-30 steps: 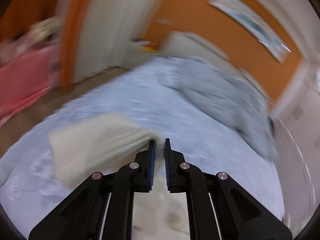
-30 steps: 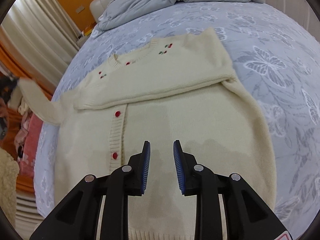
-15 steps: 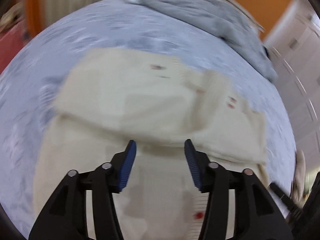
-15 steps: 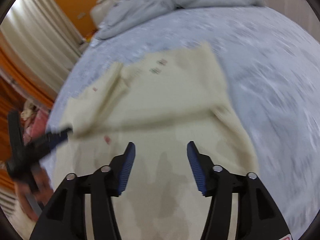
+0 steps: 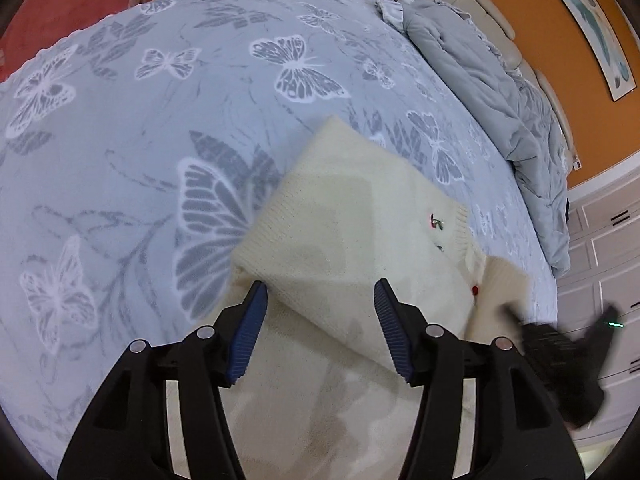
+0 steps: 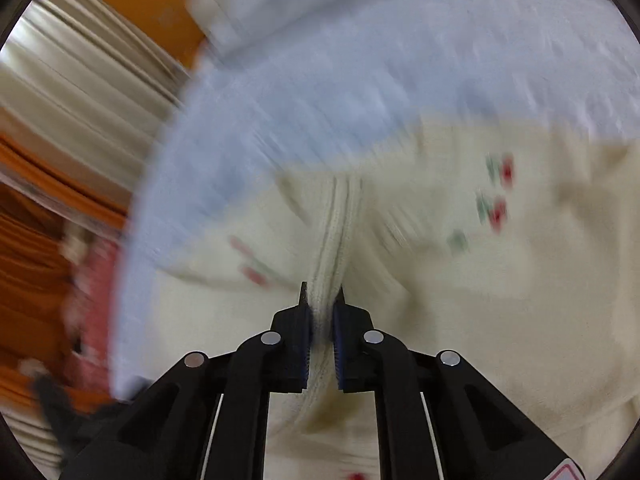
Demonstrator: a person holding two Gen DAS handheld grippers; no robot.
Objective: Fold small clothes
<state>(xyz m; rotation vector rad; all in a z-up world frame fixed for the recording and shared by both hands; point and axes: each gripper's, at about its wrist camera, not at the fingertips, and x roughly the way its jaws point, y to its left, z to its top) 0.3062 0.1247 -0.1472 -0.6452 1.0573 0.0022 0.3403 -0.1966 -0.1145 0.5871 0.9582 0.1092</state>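
**Right hand-held gripper pinched the cardigan, left one was wide open**

A cream cardigan (image 5: 360, 216) lay on a bed (image 5: 160, 100) with a blue cover full of white butterflies. In the left wrist view the cardigan filled the lower middle of the frame. One part of it was folded over the rest and made a slanted edge. Small red and green cherries (image 5: 436, 222) sat near its neck, and a red button (image 5: 475, 290) showed lower right of them.

The left hand-held gripper (image 5: 320, 332) was at the bottom of that frame. Its two blue pads were far apart and held nothing. The folded edge of the cardigan lay between and past them.

In the right wrist view everything was blurry. The right hand-held gripper (image 6: 322, 304) was at the bottom middle, with its pads pressed close on a ribbed strip of the cardigan (image 6: 480, 300). The strip ran up from the pads toward the middle of the frame.

A grey quilt (image 5: 500, 92) was bunched at the upper right of the left wrist view, by an orange wall (image 5: 532, 20). Pale curtains (image 6: 72, 92) hung at the upper left of the right wrist view.
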